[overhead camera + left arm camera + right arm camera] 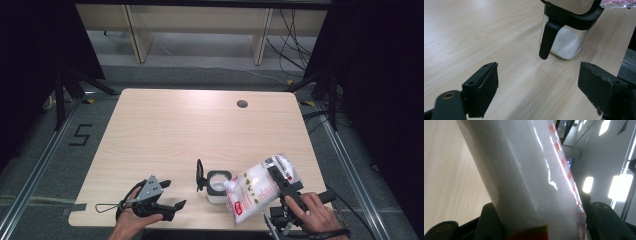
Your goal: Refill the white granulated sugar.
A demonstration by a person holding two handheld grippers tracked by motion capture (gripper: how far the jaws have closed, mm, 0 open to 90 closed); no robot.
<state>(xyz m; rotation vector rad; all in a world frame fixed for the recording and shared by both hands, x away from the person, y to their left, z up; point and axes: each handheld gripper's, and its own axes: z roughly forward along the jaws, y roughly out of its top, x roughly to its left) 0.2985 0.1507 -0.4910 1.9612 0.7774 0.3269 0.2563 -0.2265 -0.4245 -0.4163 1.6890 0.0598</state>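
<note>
Jaws of the right gripper [281,186] are about half open and press on both sides of a clear bag [260,186] full of white grains, seen at the lower right of the high view. In the right gripper view the bag [529,177] rises between the two black jaws and leans to the upper left. The right hand [311,212] holds the gripper at the bottom right of the frame, so that the bag is tilted with one corner down over the small jar [218,184]. The jar stands at the lower middle of the table [165,130], its black lid [200,176] flipped up on its left side.

The left gripper [167,196] rests low at the lower left of the frame with its jaws wide apart and nothing between them; the left hand [131,224] holds it from below. In the left gripper view the jar [564,37], partly filled with white grains, stands just ahead of the open jaws.

A dark round hole [242,104] sits in the table at the upper right. Most of the table top is free, and both hands are close to its near edge.
</note>
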